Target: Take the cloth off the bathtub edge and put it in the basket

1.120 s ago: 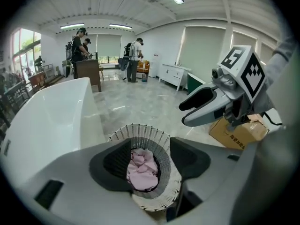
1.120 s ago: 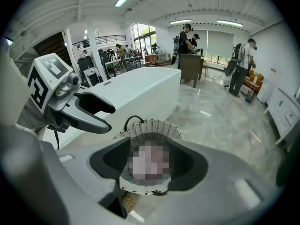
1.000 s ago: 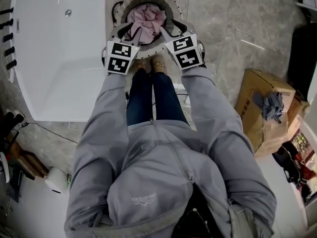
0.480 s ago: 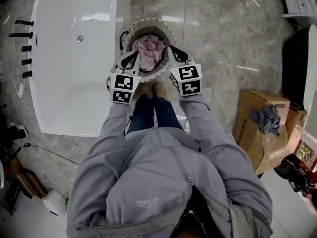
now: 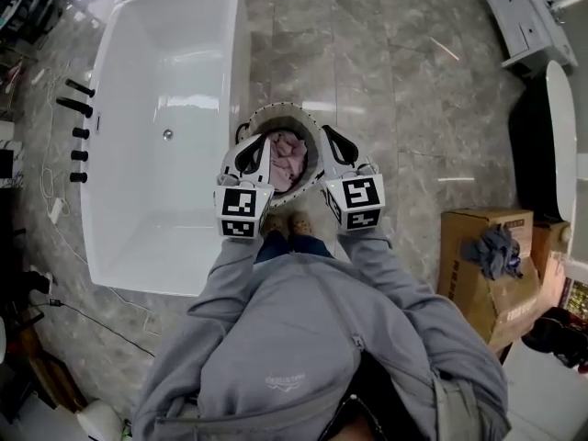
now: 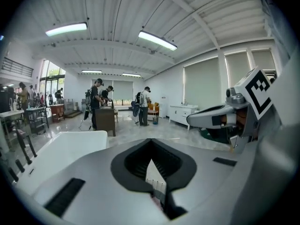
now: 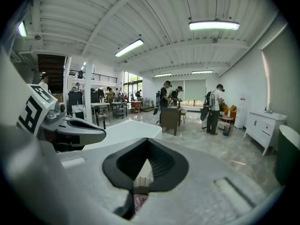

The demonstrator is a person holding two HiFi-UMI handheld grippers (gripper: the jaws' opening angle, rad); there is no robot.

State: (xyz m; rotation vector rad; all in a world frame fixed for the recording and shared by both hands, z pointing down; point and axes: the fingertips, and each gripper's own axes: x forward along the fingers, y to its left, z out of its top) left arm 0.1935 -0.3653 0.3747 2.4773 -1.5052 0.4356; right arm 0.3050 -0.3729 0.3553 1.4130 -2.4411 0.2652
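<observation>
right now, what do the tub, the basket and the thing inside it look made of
Bathtub: glossy white, likely acrylic or enamel; lights reflect on it.
Basket: pale ribbed rim, possibly plastic or fabric; hard to tell.
Cloth: soft pink fabric, crumpled in folds.

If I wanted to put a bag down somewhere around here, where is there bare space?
The grey tiled floor beyond the basket, between the bathtub and the cardboard box, is bare. So is the bathtub's white inside. Crowded: the basket, holding pink cloth, with the left gripper and right gripper over its rim.
</observation>
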